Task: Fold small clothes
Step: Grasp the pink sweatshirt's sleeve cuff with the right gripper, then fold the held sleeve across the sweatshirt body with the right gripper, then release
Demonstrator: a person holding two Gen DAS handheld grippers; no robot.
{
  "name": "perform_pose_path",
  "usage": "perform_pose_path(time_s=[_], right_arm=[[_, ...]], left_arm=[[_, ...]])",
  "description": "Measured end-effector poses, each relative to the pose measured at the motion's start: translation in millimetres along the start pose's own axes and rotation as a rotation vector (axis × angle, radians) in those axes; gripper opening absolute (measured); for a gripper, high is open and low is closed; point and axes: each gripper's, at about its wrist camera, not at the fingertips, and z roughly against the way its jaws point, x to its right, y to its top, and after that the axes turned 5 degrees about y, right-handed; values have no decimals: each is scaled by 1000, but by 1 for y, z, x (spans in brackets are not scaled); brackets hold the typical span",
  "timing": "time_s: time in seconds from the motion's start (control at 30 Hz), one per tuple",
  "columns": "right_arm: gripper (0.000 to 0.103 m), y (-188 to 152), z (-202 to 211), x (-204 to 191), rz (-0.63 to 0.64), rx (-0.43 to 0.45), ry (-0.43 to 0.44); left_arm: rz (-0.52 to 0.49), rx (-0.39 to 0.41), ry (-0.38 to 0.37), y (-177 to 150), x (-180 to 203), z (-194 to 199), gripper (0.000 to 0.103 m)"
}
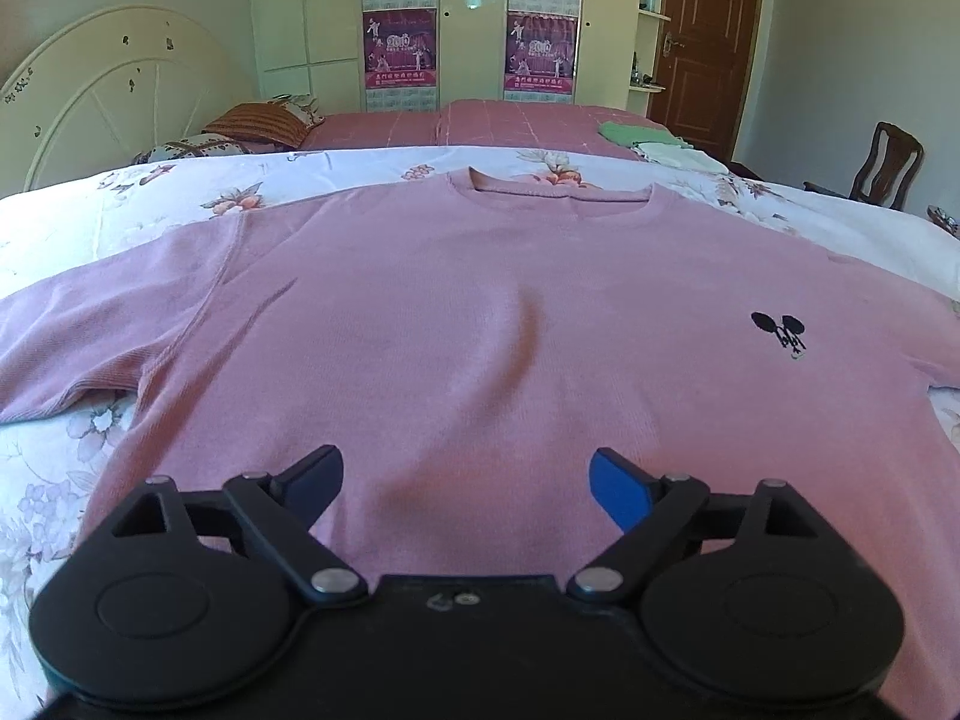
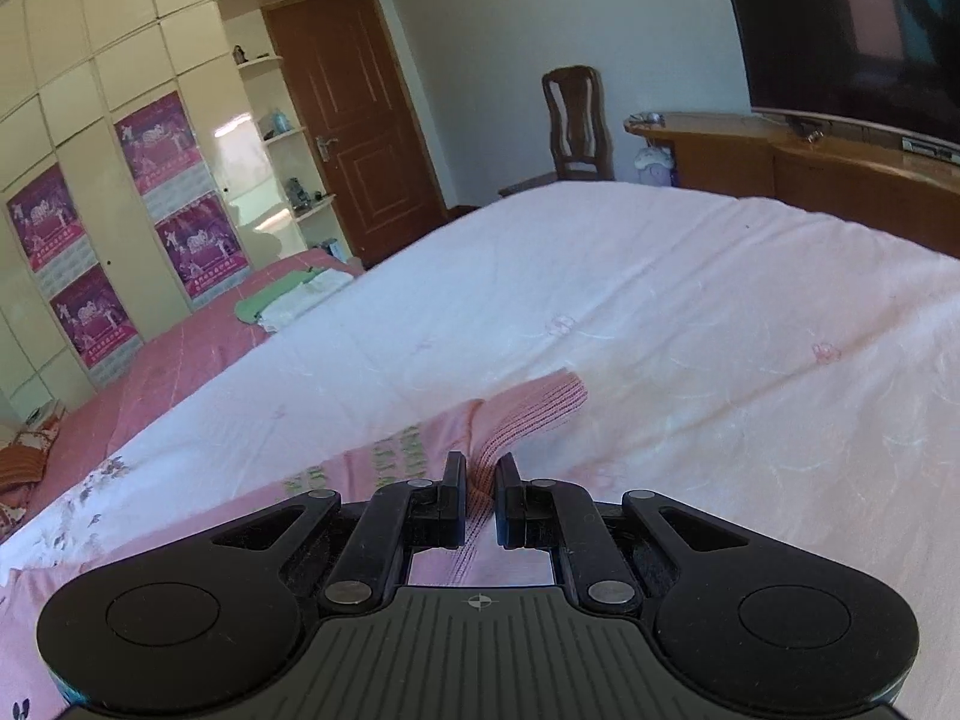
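A pink short-sleeved knit top (image 1: 480, 312) lies flat, front up, on the floral bedsheet (image 1: 90, 210), neck away from me, a small black logo (image 1: 780, 333) on its right chest. My left gripper (image 1: 465, 486) is open and empty above the top's lower hem. In the right wrist view a second light pink garment (image 2: 384, 462) with green lettering and a ribbed cuff (image 2: 540, 408) lies on the white sheet (image 2: 660, 300). My right gripper (image 2: 480, 498) is shut on a fold of this garment near the cuff.
Folded green and white clothes (image 1: 648, 141) (image 2: 288, 300) sit on the pink bedcover behind. Pillows (image 1: 258, 123) lie by the white headboard (image 1: 108, 90). A wardrobe with posters (image 1: 468, 24), a brown door (image 2: 354, 120), a wooden chair (image 2: 576, 120) and a desk (image 2: 810, 162) surround the bed.
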Motion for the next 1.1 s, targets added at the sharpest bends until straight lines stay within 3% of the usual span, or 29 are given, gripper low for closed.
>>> perform_pose_path(time_s=[0.27,0.47,0.67,0.93,1.03,1.1], right_arm=[[8,-19,-1,-130,125,20,174],[8,-66,-13,-234,240,-42,339],[8,-134,-30,-320,394,-122,442],[8,-225,-46,-377,553,-235,540],[8,-260,-53,-387,618,-315,603],[8,-271,-46,-387,644,-286,578]], left_arm=[[9,5,22,-2,-53,6,89],[3,9,42,-3,-90,13,89],[6,26,60,-8,-126,21,90],[35,18,47,-13,-161,21,89],[75,35,-6,-6,-165,20,89],[111,47,-80,3,-162,16,89]])
